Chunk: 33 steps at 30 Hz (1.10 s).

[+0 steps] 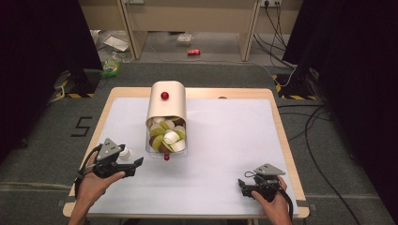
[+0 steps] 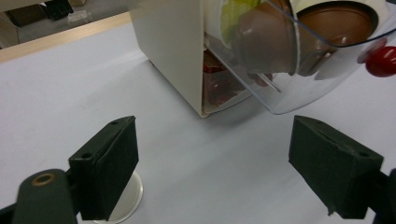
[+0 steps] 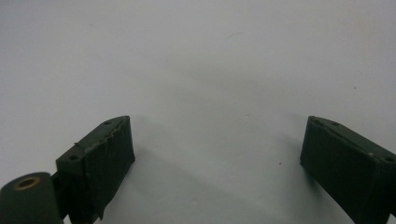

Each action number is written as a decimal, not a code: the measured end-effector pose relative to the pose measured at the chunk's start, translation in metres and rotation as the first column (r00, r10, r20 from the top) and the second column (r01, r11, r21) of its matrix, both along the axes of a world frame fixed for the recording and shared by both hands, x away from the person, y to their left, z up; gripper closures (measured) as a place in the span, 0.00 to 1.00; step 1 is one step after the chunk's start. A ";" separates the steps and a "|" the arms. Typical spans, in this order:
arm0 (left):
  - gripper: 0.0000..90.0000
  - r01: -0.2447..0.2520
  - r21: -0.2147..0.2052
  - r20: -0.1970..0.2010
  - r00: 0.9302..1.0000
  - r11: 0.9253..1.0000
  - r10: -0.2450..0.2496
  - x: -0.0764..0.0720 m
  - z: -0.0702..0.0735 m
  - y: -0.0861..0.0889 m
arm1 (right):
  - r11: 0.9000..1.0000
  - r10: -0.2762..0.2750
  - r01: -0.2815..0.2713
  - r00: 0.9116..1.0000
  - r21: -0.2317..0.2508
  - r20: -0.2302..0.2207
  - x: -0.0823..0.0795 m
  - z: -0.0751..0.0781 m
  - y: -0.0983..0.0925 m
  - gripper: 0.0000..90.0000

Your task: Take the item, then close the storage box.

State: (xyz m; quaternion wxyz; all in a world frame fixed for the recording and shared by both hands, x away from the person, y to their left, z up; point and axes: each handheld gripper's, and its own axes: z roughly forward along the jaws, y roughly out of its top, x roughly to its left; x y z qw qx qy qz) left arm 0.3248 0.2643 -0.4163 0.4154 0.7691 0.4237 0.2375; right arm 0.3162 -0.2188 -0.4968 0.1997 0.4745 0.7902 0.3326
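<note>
A cream dispenser box (image 1: pixel 166 105) with a red knob (image 1: pixel 164 95) on top lies in the middle of the table. Its clear front flap (image 1: pixel 170 145) holds back several green, white and brown coffee capsules (image 1: pixel 167 136). A small white capsule (image 1: pixel 126 153) stands on the mat to the box's left. My left gripper (image 1: pixel 136 165) is open just in front of that capsule and points at the box. In the left gripper view the white capsule (image 2: pixel 122 201) sits beside the left jaw, outside the gap of my left gripper (image 2: pixel 215 158). The flap (image 2: pixel 299 79) and its red knob (image 2: pixel 380 63) are ahead. My right gripper (image 1: pixel 242 184) rests open at the front right.
A white mat (image 1: pixel 225 140) covers the wooden table (image 1: pixel 281 136). In the right gripper view, bare mat (image 3: pixel 210 70) lies ahead of my open right gripper (image 3: pixel 217 158). Cables (image 1: pixel 309 126) trail on the floor to the right, and a red can (image 1: pixel 194 52) lies beyond the table.
</note>
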 end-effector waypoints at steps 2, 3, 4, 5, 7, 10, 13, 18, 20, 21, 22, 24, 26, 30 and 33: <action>0.17 0.010 0.003 -0.001 1.000 1.000 -0.010 -0.001 0.001 -0.003 | 1.000 -0.005 0.005 1.000 0.003 -0.004 0.000 0.000 0.000 0.11; 0.17 0.020 -0.003 -0.005 1.000 1.000 -0.020 -0.002 0.001 -0.005 | 1.000 -0.005 0.005 1.000 0.003 -0.003 0.000 0.000 0.000 0.11; 0.17 0.025 0.005 0.000 1.000 1.000 -0.025 -0.003 0.002 -0.006 | 1.000 -0.004 0.004 1.000 0.002 -0.003 0.000 0.000 0.000 0.11; 0.17 0.030 -0.003 -0.002 1.000 1.000 -0.030 -0.004 0.002 -0.008 | 1.000 -0.006 0.006 1.000 0.004 -0.004 0.000 0.000 0.001 0.11; 0.17 0.035 -0.006 0.002 0.999 0.999 -0.035 -0.005 0.003 -0.009 | 1.000 -0.001 0.001 1.000 0.000 0.000 0.000 0.000 0.000 0.11; 0.17 0.042 -0.008 0.005 0.999 0.999 -0.042 -0.007 0.005 -0.011 | 1.000 0.000 0.000 1.000 0.000 0.000 0.000 0.000 0.000 0.11; 0.17 0.048 -0.010 0.009 0.999 0.999 -0.048 -0.007 0.006 -0.013 | 1.000 -0.001 0.001 1.000 0.000 -0.001 0.000 0.000 0.000 0.11; 0.17 0.052 -0.013 0.013 0.999 0.999 -0.052 -0.007 0.008 -0.016 | 1.000 -0.001 0.001 1.000 0.001 0.000 0.000 0.000 0.000 0.11; 0.17 0.057 -0.016 0.018 0.998 0.998 -0.056 -0.006 0.009 -0.018 | 1.000 -0.001 0.001 1.000 0.000 0.000 0.000 0.000 0.000 0.11; 0.17 0.057 -0.017 0.021 0.998 0.998 -0.057 -0.004 0.009 -0.020 | 1.000 -0.001 0.001 1.000 0.000 0.000 0.000 0.000 0.000 0.11; 0.17 0.057 -0.017 0.021 0.998 0.998 -0.057 -0.004 0.009 -0.020 | 1.000 -0.001 0.001 1.000 0.000 0.000 0.000 0.000 0.000 0.11; 0.17 0.058 -0.019 0.024 0.998 0.998 -0.057 -0.002 0.009 -0.022 | 1.000 0.000 0.000 1.000 0.000 0.000 0.000 0.000 0.000 0.11; 0.17 0.055 -0.023 0.026 0.998 0.998 -0.054 0.000 0.009 -0.023 | 1.000 -0.003 0.003 1.000 0.001 -0.001 0.000 0.000 0.000 0.11; 0.17 0.054 -0.022 0.028 0.998 0.998 -0.053 0.003 0.009 -0.025 | 1.000 -0.003 0.003 1.000 0.002 -0.002 0.000 0.000 0.000 0.11; 0.17 0.054 -0.024 0.026 0.998 0.998 -0.053 0.005 0.007 -0.026 | 1.000 -0.001 0.001 1.000 0.001 0.000 0.000 0.000 0.000 0.11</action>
